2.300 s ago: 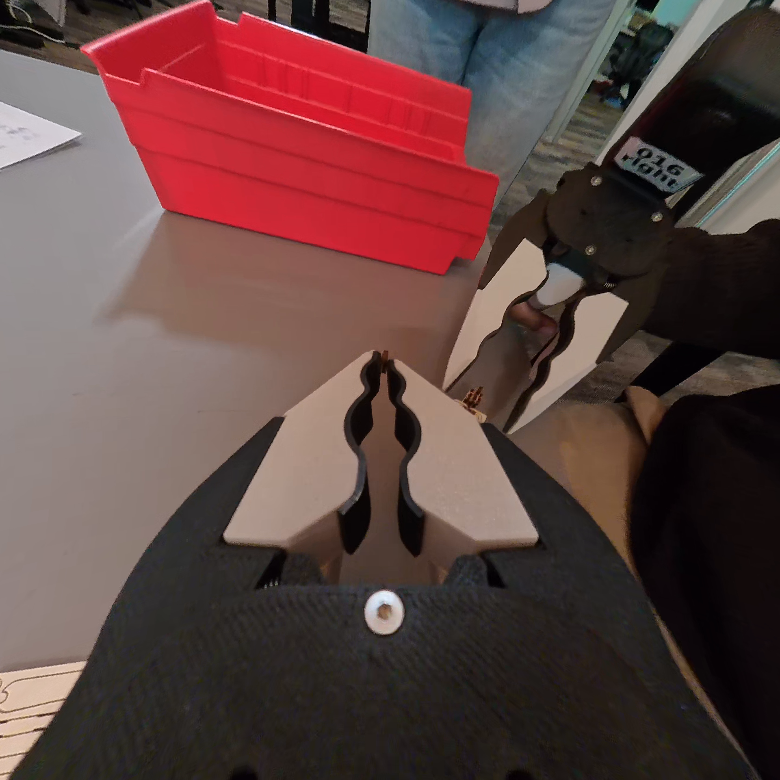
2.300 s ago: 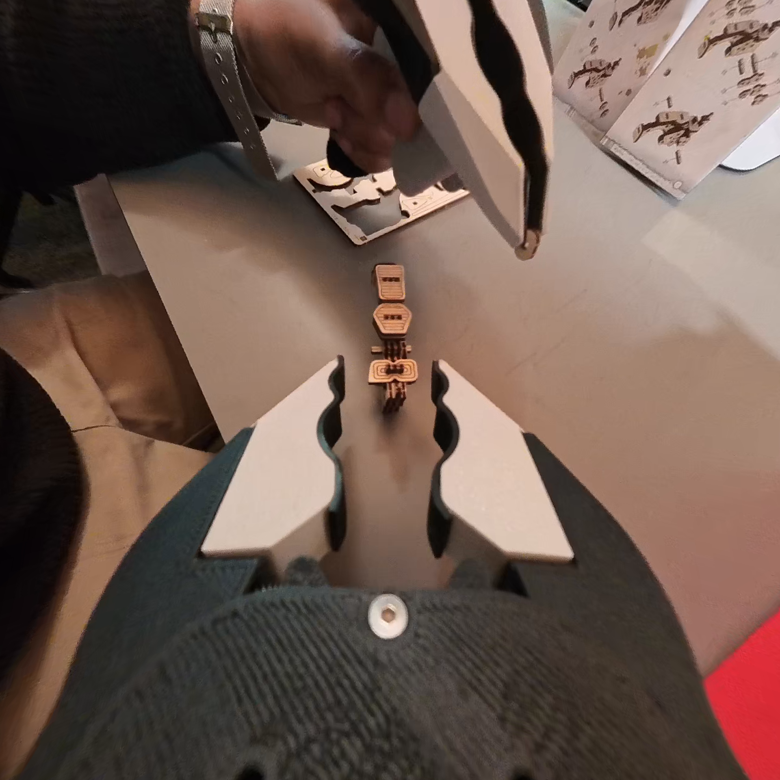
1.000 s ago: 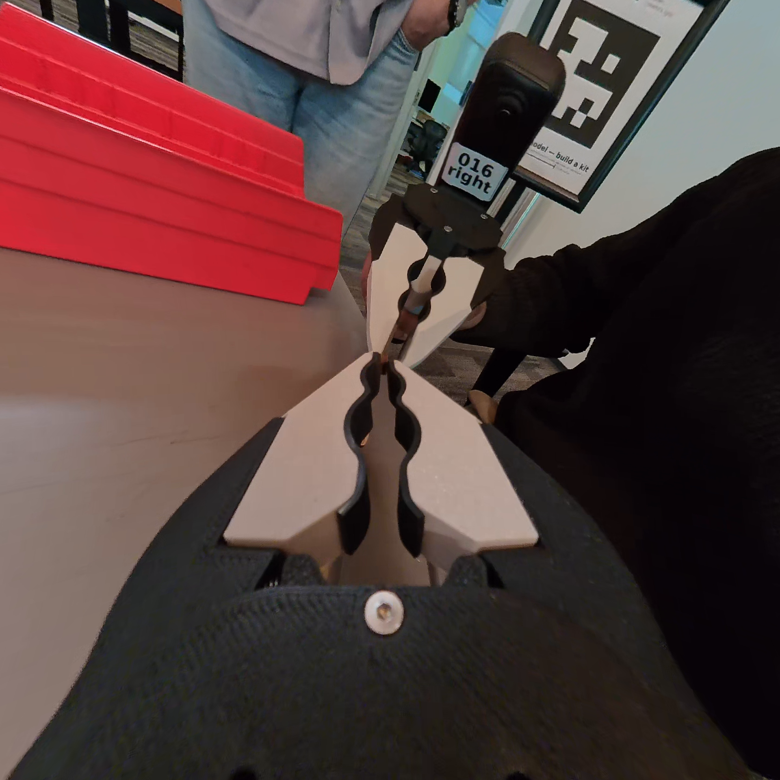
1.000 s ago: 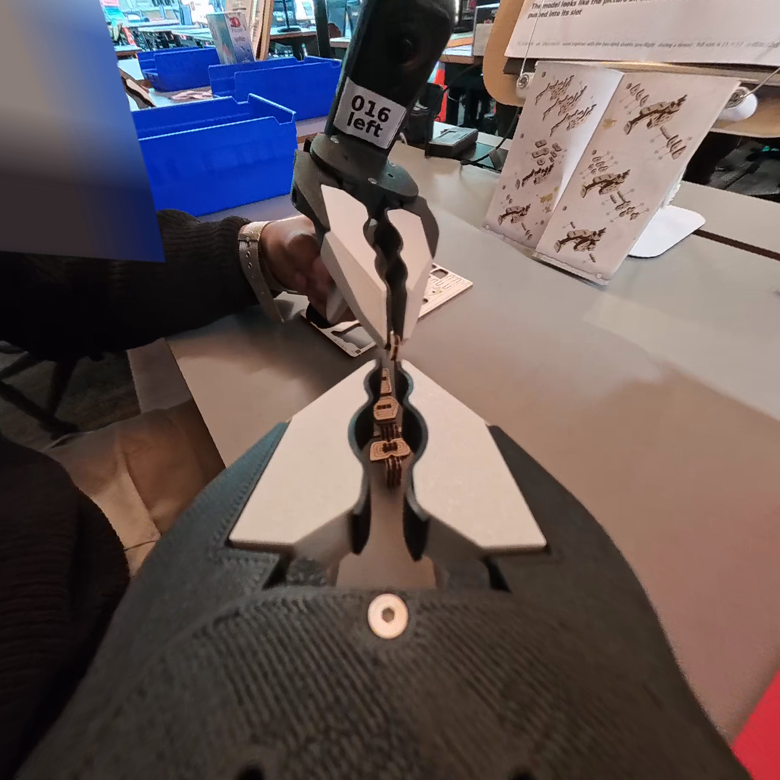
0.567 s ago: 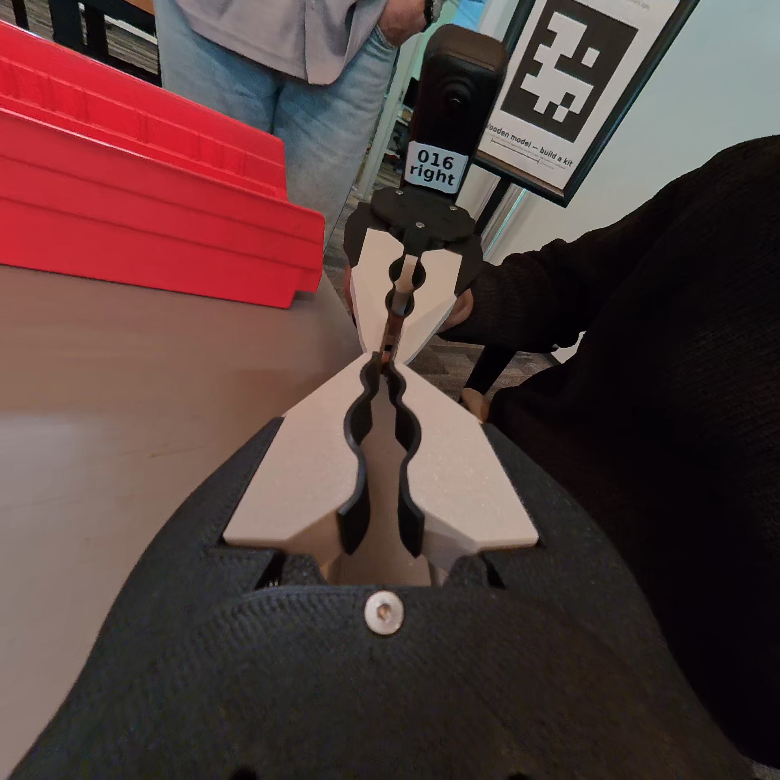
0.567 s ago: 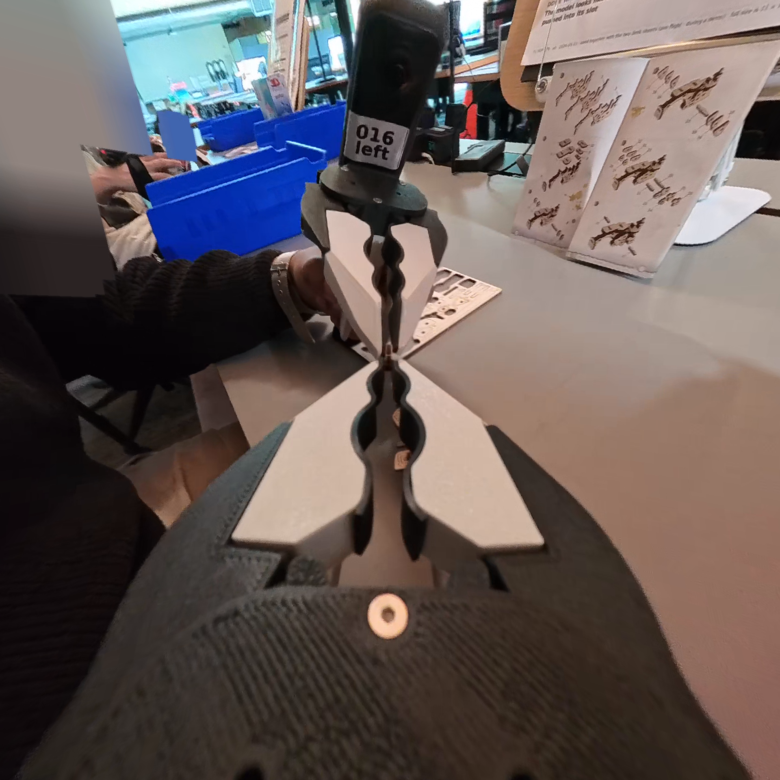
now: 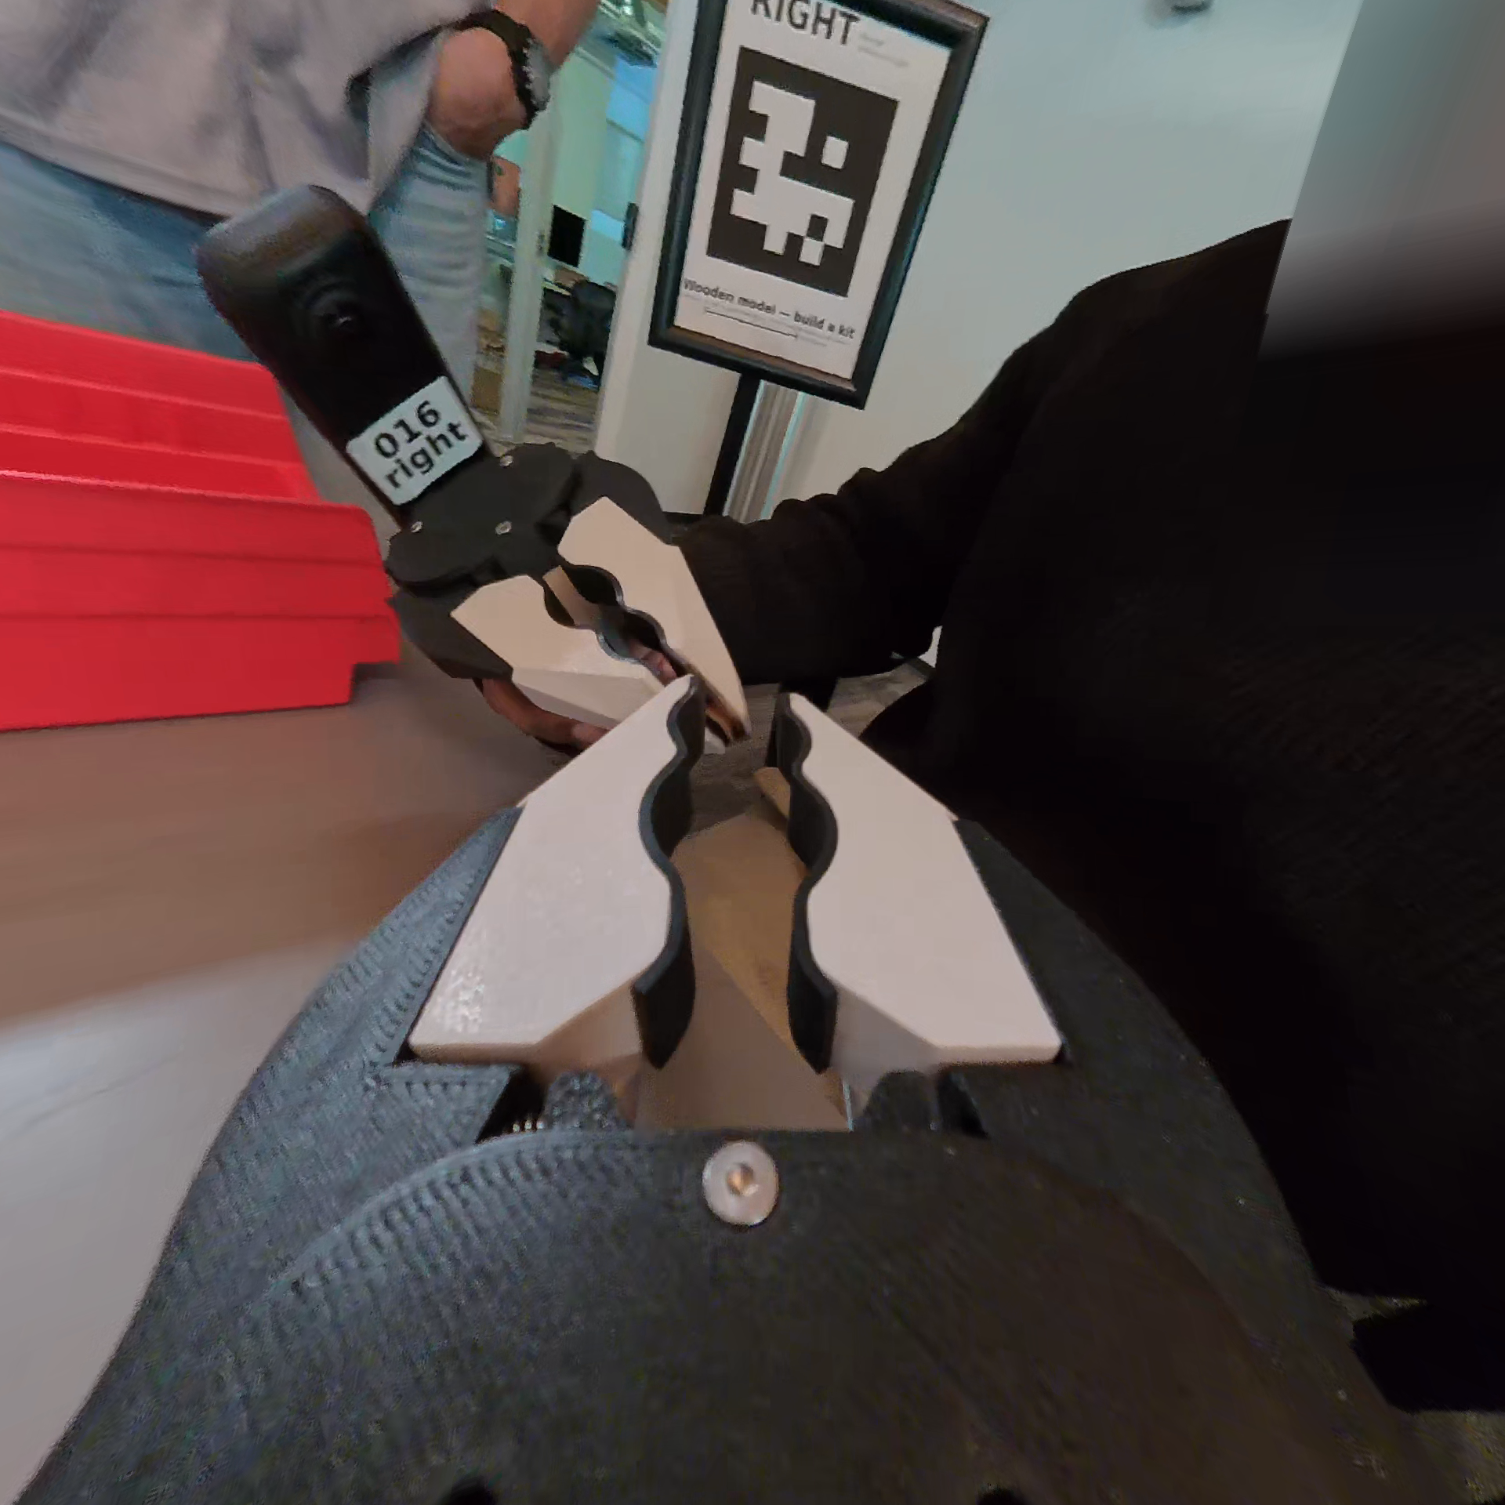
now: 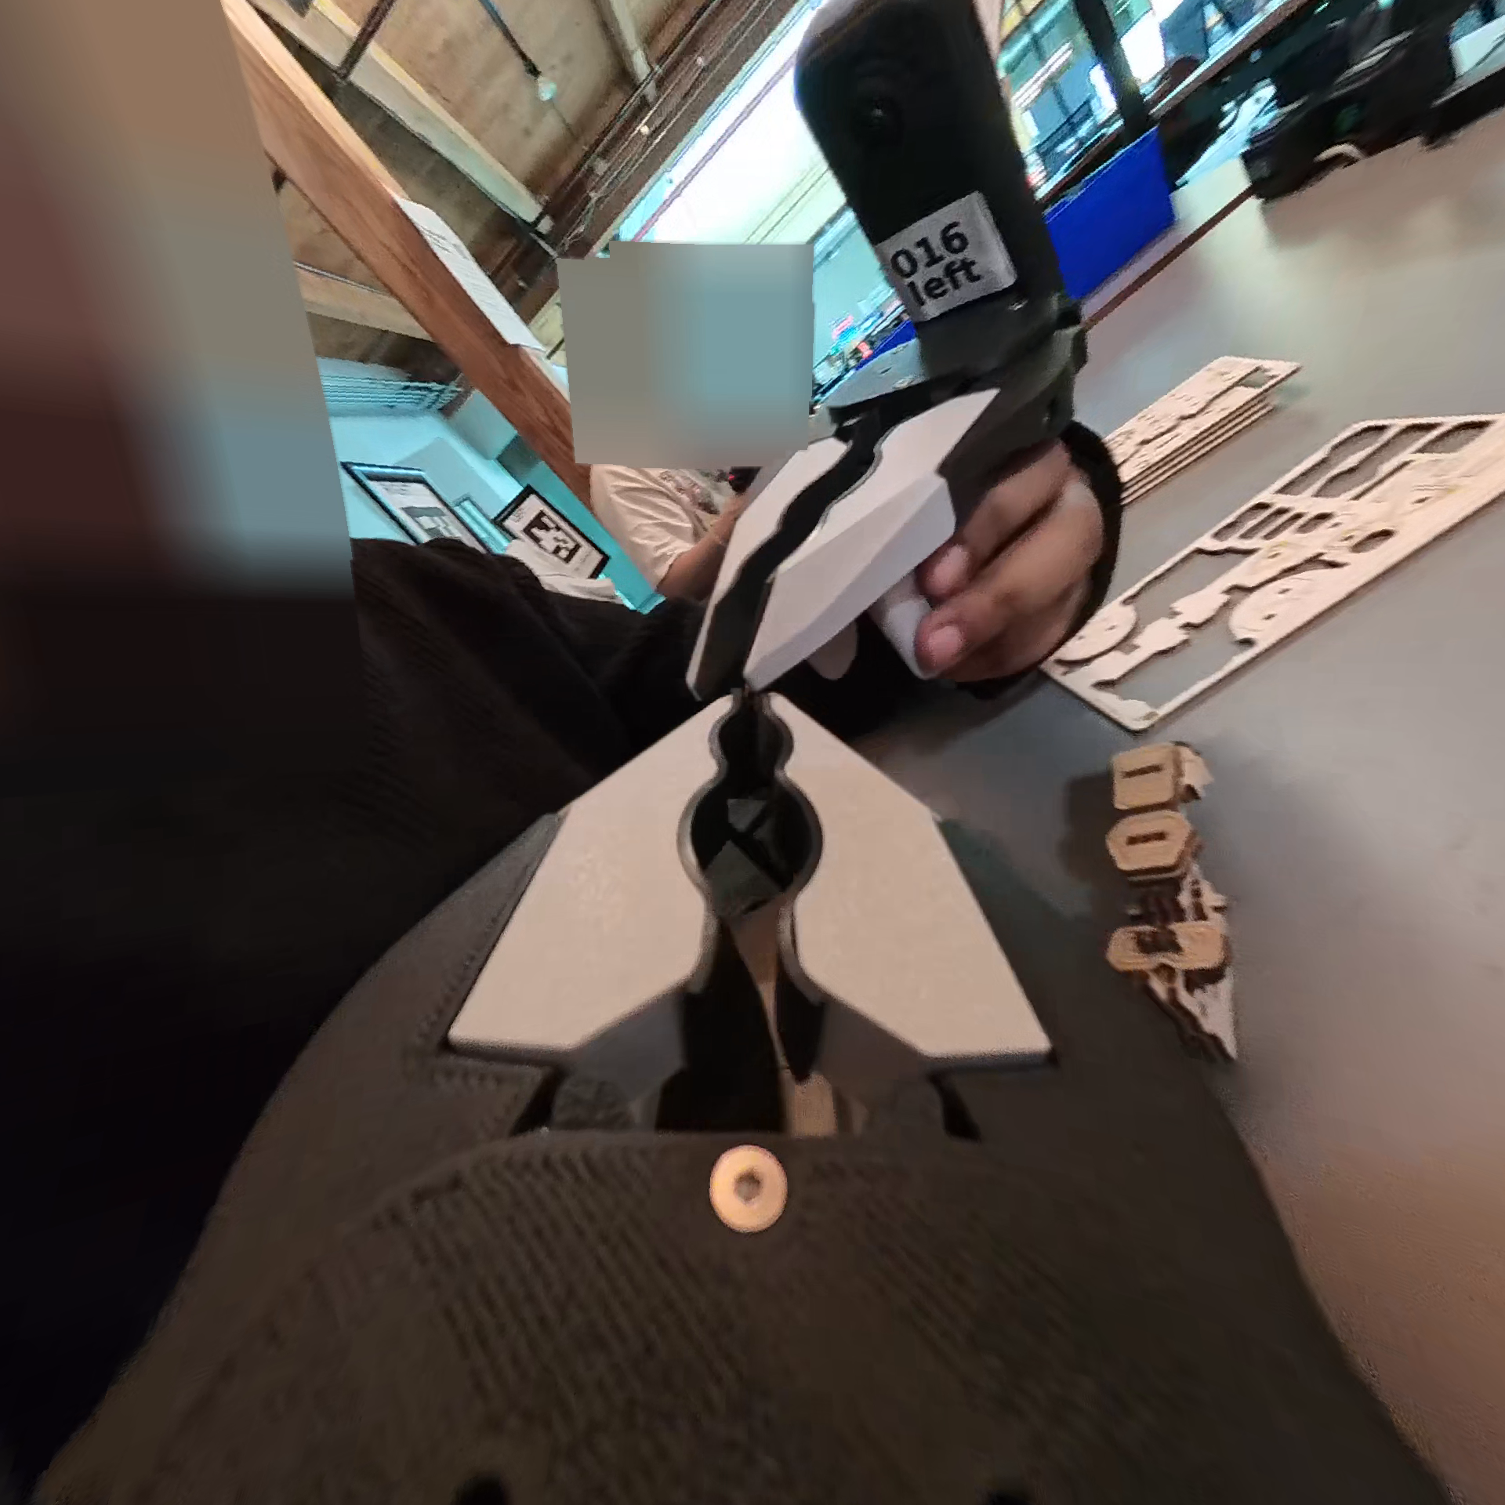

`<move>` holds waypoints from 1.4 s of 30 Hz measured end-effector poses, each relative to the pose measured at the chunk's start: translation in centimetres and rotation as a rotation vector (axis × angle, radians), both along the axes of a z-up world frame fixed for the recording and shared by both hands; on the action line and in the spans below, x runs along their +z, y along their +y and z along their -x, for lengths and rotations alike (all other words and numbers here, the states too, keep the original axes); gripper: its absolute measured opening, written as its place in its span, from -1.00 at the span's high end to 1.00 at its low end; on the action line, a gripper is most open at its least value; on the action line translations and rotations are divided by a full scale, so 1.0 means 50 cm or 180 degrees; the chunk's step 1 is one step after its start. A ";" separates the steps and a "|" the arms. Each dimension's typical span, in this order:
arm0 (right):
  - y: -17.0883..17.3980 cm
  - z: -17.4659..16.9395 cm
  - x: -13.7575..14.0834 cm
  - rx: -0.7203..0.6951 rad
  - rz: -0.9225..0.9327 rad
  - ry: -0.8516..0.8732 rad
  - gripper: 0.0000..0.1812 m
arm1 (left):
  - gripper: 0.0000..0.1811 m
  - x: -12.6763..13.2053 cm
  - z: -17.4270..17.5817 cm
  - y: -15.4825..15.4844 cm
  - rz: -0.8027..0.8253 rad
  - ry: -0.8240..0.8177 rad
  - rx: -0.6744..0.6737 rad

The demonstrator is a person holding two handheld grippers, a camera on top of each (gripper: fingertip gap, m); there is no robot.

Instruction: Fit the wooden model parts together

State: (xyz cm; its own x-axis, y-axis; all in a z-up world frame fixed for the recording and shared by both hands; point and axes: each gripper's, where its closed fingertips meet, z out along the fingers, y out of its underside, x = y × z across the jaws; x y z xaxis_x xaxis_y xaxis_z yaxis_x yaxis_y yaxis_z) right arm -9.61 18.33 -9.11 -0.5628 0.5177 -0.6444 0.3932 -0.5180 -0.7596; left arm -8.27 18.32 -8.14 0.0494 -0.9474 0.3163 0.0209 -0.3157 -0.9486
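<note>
Left tongs (image 7: 737, 708): my own pair in the left wrist view is spread, with a clear gap between the tips and nothing in it.
Right tongs (image 8: 743, 707): in the right wrist view I see the tips pressed together. A thin dark sliver sits at the very point (too small for me to say whether it is a wooden part).
Meeting point: the two pairs stand nose to nose. In the left wrist view the right tongs (image 7: 729, 721) come in tilted from the upper left, their point just at the mouth of my spread left pair. In the right wrist view the left tongs (image 8: 721, 684) come down from the upper right to just above my tips.
Wooden model (image 8: 1164, 896): the part-built piece lies flat on the grey table (image 8: 1368, 855), to the right of the right tongs and apart from them, untouched by either pair.
Hand (image 8: 1010, 586): it is wrapped round the grip of the left tongs, beyond the model.
Wooden sheet (image 8: 1270, 586): a cut-out panel lies flat past that hand, and a stack of sheets (image 8: 1197, 423) lies farther back still.
Red bin (image 7: 163, 586): it stands on the table to the left, behind the right tongs.
Sign on a stand (image 7: 814, 204): it stands well beyond, to the right of a standing person (image 7: 244, 98).
</note>
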 end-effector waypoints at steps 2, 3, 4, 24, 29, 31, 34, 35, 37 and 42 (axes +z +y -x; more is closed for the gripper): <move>-0.014 -0.005 0.003 0.0135 0.0025 -0.0006 0.99 | 0.84 -0.001 -0.005 -0.005 -0.0003 0.0019 -0.0043; -0.021 -0.007 0.002 0.0196 0.0016 -0.0014 0.98 | 0.83 0.001 -0.006 -0.006 -0.0010 0.0015 -0.0039; -0.027 -0.009 0.002 0.0245 0.0015 -0.0017 0.98 | 0.83 0.002 -0.007 -0.008 -0.0016 0.0011 -0.0053; -0.040 -0.025 0.068 0.0530 0.0712 0.0302 0.98 | 0.92 0.058 -0.018 -0.037 -0.0069 -0.0288 -0.0227; -0.024 -0.011 0.078 0.0172 0.0549 0.0338 0.78 | 0.92 0.080 -0.011 -0.037 -0.0132 -0.0371 -0.0178; -0.008 -0.001 0.067 -0.0114 0.0402 0.0254 0.66 | 0.92 0.085 -0.006 -0.034 -0.0197 -0.0340 -0.0102; 0.013 0.010 0.023 -0.0570 -0.0099 -0.0031 0.73 | 0.92 0.109 0.007 -0.036 -0.0262 -0.0435 -0.0054; 0.017 0.011 0.010 -0.0684 -0.0258 -0.0121 0.74 | 0.92 0.116 0.011 -0.034 -0.0280 -0.0451 -0.0009; 0.023 0.013 -0.006 -0.0910 -0.0508 -0.0271 0.73 | 0.92 0.123 0.020 -0.026 -0.0327 -0.0410 0.0119; 0.056 0.015 -0.026 -0.1586 -0.0979 -0.0638 0.76 | 0.93 0.097 0.053 0.027 -0.0417 0.0066 0.0734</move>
